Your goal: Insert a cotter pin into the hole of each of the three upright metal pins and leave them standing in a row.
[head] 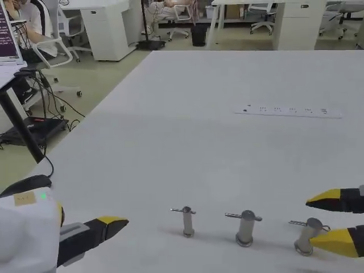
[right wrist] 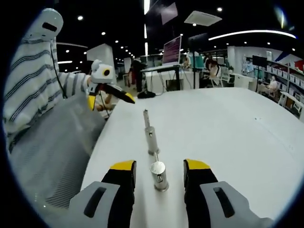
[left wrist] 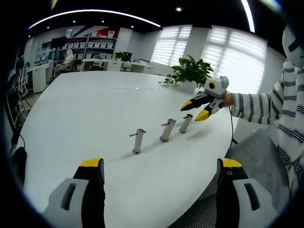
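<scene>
Where three metal pins [head: 245, 227] stand upright in a row on the white table [head: 199, 125] — each with a cotter pin [head: 234, 216] through its top — we hold our right gripper [right wrist: 159, 166] spread around the end pin [head: 306, 238] (gaps on both sides). Our left gripper [left wrist: 160, 164] gapes wide, well apart.

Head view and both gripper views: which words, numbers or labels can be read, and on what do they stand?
Nothing is readable.
Purple monitor screen: writing too blurred.
Power strip: marks too small.
Tan sticker: blurred.
Monitor in the right gripper view: blurred.
</scene>
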